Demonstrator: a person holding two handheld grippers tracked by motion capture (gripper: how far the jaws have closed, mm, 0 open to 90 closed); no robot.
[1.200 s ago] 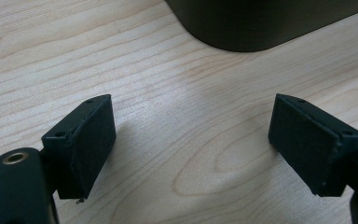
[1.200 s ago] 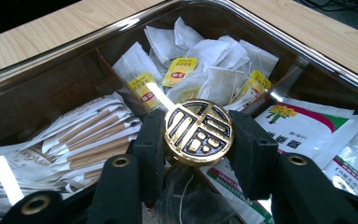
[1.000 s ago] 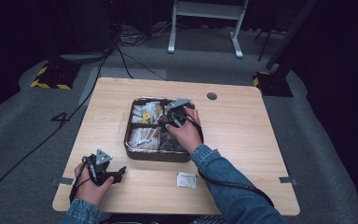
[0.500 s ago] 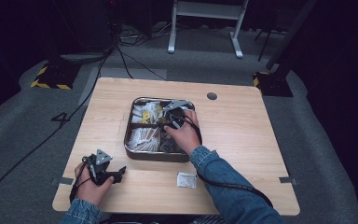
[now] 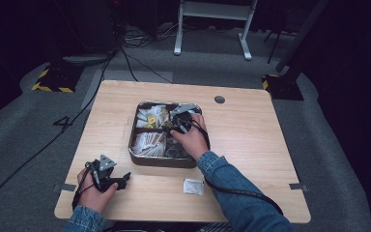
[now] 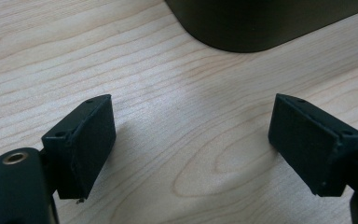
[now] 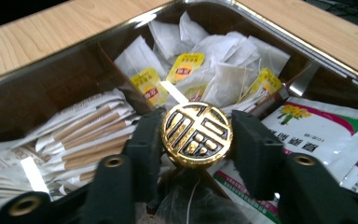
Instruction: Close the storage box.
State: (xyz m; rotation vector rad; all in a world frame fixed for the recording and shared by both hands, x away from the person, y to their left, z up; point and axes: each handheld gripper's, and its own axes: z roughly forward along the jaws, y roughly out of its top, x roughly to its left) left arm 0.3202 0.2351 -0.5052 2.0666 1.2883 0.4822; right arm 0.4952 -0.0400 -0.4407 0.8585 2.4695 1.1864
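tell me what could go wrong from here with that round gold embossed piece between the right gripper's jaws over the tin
The round gold embossed disc sits between the right gripper jaws, which have just been opening; I cannot tell if the pads still press it. It could drop among the white tea bags with yellow tags in the dark metal divided tin and get buried. A tea bag string by the jaws might snag. The left gripper is open on the light wooden table, steadying nothing.

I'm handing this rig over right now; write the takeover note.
Right tool: inside the metal tray, round gold emblem piece between its jaws, which have just been opening; whether the pads press on it is unclear.
Left tool: open and holding nothing, above bare table near the tray's front corner.
Tray holds tea bags, stick packets and sachets.
One small packet lies on the table before the tray.
Left: probably settling the emblem and withdrawing.
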